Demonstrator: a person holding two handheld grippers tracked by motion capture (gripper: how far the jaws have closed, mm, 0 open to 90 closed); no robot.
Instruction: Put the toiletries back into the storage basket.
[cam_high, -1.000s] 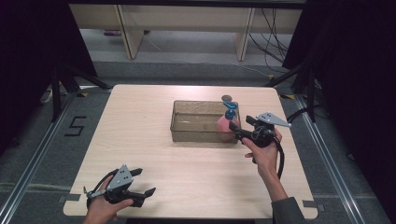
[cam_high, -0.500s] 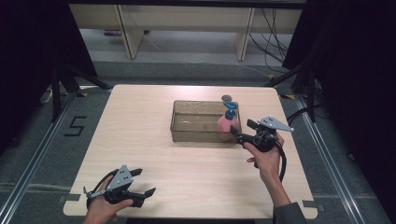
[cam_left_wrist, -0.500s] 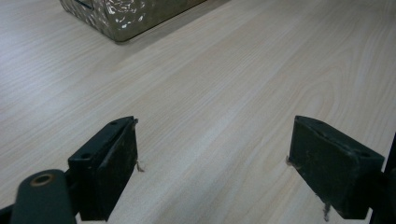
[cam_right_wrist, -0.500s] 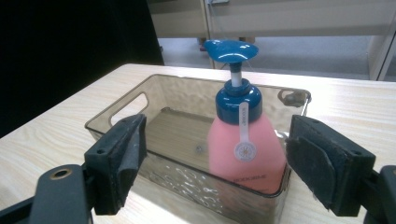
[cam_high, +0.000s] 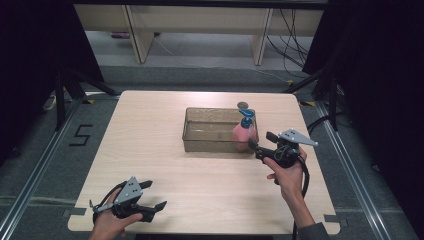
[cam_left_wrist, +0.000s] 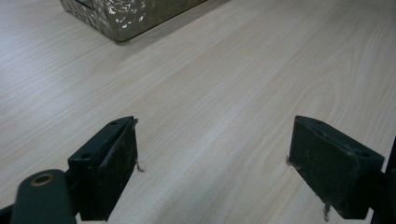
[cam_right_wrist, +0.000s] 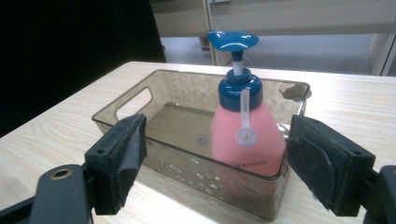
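Right gripper held just off the right end of the bin, jaws apart, nothing between them; high view shows the right hand under it, grey plate on top, cable trailing down the wrist. Left gripper sits low at the near left edge of the table, jaws likewise spread, gripped by the left hand, well apart from the bin. Pink pump bottle stands upright inside the bin's right end, blue pump head up. Small dark round object lies on the table just behind the bin; cannot tell what it is. Left gripper view: two black pads wide apart over bare wood grain, bin corner at top left. Right gripper view: pads wide apart, framing the translucent brown bin; bottle upright against the near wall, white label facing the camera.
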